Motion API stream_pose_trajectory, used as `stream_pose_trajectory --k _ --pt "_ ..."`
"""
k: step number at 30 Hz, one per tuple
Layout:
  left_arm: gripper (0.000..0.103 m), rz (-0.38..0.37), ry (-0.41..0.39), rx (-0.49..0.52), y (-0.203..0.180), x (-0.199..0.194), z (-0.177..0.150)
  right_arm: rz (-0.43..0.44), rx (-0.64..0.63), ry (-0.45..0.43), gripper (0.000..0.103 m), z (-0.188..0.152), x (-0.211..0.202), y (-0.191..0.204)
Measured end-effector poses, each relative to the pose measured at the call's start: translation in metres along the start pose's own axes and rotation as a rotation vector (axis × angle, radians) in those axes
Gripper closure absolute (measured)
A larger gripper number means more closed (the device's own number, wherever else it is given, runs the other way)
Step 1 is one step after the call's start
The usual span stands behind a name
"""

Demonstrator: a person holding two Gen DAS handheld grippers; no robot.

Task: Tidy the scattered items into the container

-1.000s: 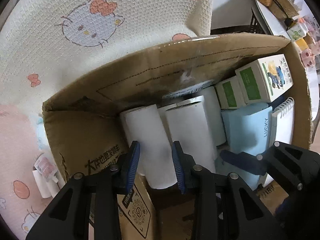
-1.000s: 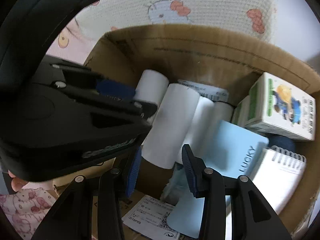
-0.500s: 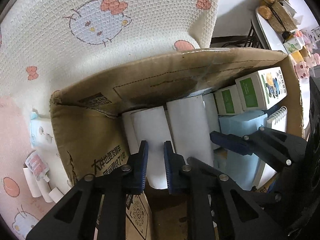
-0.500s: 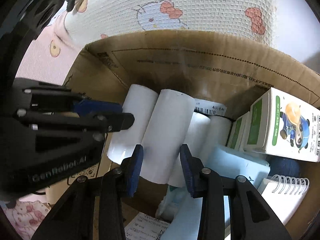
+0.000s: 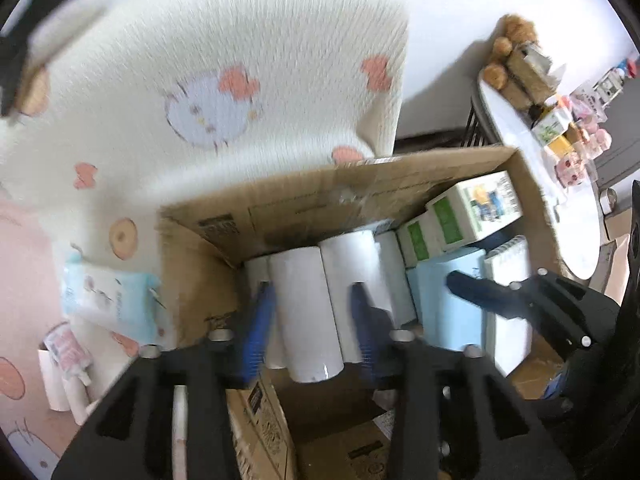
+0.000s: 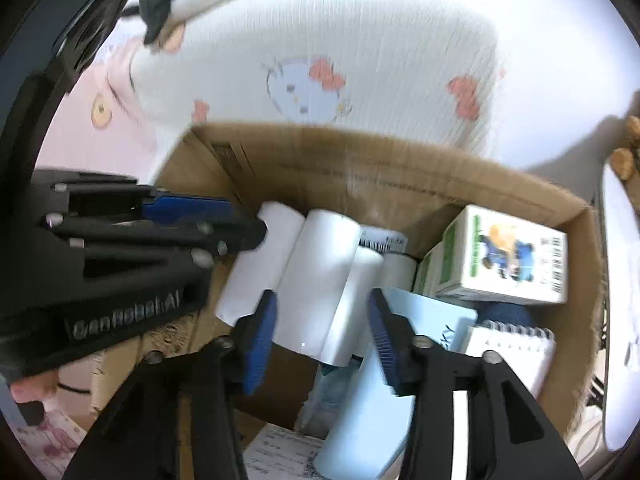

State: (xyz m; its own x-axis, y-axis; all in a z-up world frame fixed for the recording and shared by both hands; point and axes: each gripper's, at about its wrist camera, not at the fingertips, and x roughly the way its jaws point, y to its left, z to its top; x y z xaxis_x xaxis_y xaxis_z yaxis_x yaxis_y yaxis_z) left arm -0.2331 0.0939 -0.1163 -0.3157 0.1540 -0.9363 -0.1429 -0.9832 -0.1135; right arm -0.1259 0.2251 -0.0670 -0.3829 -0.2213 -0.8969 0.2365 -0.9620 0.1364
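Change since earlier: both grippers have lifted back from the cardboard box, so more of the cartoon-print blanket shows beyond it; the left gripper's blue pads, nearly together half a second ago, now stand wide.
Roll axis: the white paper rolls lie side by side in the left half of the box, long axes running near to far, flat ends facing the near side.
Left gripper: the left gripper hovers above the near end of the rolls with its jaws opening; one roll shows between the pads, which do not press on it.
Right gripper: the right gripper hangs just to the right, above the next rolls; its jaws are opening too, two roll ends lie between the pads, and nothing is clamped.
Box contents, right half: a pale blue booklet lies beside the rolls, a spiral notepad to its right, and green-and-white cartons at the far right corner, the top one resting over a smaller one.
Box contents, near side: a printed paper sheet lies on the bottom.
Outside the box: on the bed to the left lie a light blue tissue pack and a few more small white rolls.
Far right: a white desk carries small boxes and toys, blurred.
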Motion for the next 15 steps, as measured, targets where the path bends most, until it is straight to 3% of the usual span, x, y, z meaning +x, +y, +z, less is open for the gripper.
stream_pose_trajectory --k 3,7,9,12,15 --pt "0.055 0.017 -0.090 0.039 0.002 -0.022 -0.008 0.001 0.061 -0.078 0.035 -0.006 -0.024 0.005" --pt "0.053 0.050 -0.230 0.071 0.004 -0.055 -0.021 -0.007 0.099 -0.147 0.031 -0.005 -0.048 0.033" --pt "0.053 0.068 -0.293 0.037 0.009 -0.071 -0.027 -0.027 0.077 -0.193 0.024 0.008 -0.046 0.041" --pt "0.053 0.037 -0.365 0.001 0.025 -0.099 -0.040 -0.031 0.065 -0.244 0.016 0.006 -0.058 0.047" --pt "0.050 0.030 -0.422 -0.028 0.040 -0.122 -0.057 0.031 0.092 -0.290 0.015 -0.002 -0.068 0.063"
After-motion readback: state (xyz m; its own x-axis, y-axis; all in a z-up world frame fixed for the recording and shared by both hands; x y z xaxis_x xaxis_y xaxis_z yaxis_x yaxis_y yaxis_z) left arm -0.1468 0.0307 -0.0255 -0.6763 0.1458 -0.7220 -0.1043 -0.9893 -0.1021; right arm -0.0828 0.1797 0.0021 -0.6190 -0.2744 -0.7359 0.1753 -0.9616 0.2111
